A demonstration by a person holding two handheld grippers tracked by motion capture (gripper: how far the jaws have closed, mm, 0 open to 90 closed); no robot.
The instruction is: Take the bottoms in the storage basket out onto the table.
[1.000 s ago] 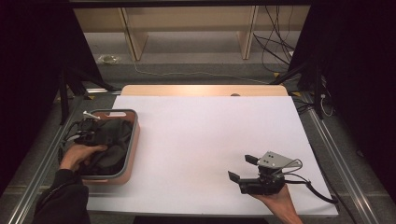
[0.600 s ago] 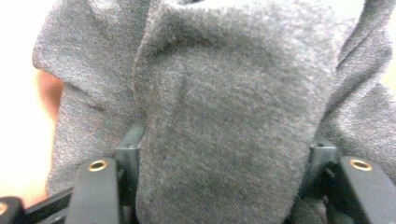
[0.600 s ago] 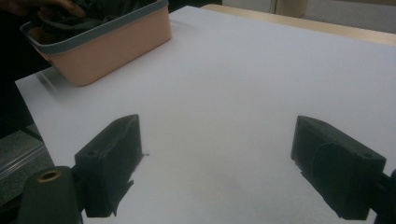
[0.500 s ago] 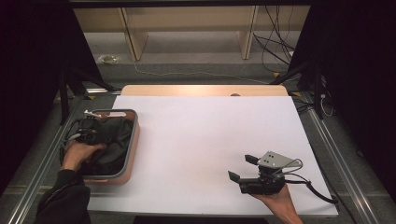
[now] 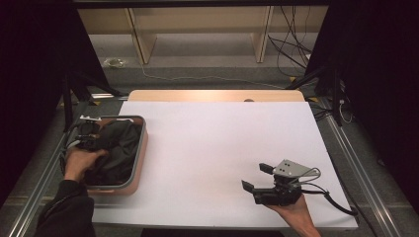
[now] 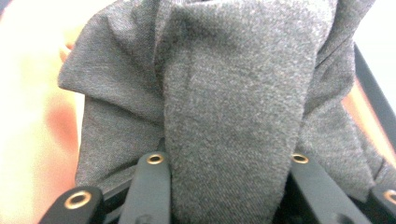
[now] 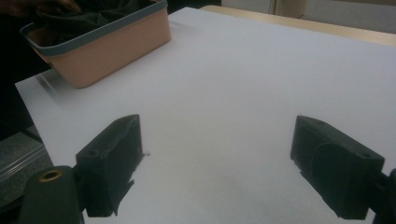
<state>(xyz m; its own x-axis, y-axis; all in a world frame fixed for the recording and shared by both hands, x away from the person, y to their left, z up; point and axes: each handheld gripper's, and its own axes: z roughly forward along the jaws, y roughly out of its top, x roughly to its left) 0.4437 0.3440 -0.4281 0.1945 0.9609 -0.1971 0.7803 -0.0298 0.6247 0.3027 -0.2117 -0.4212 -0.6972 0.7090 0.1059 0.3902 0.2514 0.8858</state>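
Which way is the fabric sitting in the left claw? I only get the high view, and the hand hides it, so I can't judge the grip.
Observer: In the left gripper view a fold of the grey cloth stands between the jaws of the left claw, which have just been closing onto it.
Operator: Is the bin a solid tub?
Observer: Yes, the right gripper view shows the pink bin with solid walls and a grey rim.
Operator: And the right claw?
Observer: The right claw stands wide open over the bare white tabletop, with nothing between its jaws.
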